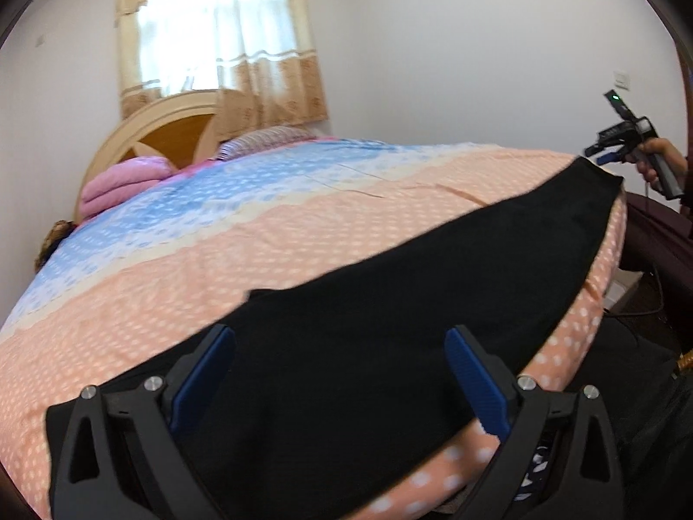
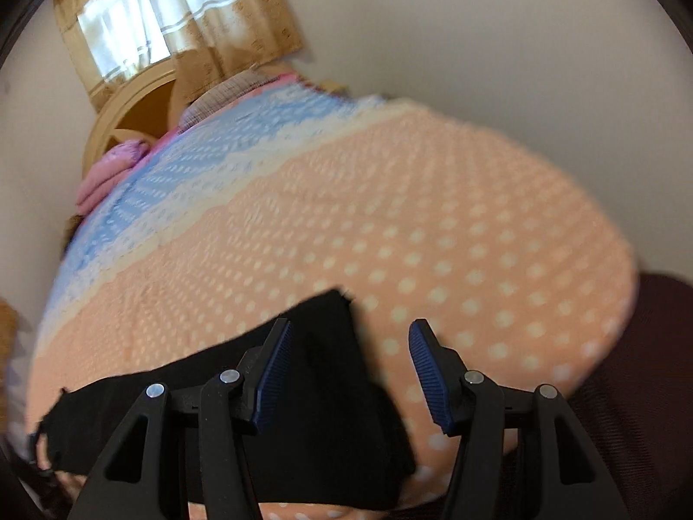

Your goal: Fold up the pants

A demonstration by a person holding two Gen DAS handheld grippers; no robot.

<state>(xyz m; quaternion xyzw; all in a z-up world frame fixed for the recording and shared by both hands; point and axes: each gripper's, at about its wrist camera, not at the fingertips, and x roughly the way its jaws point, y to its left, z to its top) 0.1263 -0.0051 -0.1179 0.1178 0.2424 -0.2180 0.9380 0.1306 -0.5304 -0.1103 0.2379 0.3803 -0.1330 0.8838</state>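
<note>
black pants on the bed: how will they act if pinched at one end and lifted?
The black pants lie flat, following the polka-dot bedspread, so probably floppy: they would drape and sag from one pinch. The thin, soft-looking fabric suggests light weight. It looks matte, so likely not slippery.

No writing, label, brand, number or sign can be read in either view.
</note>
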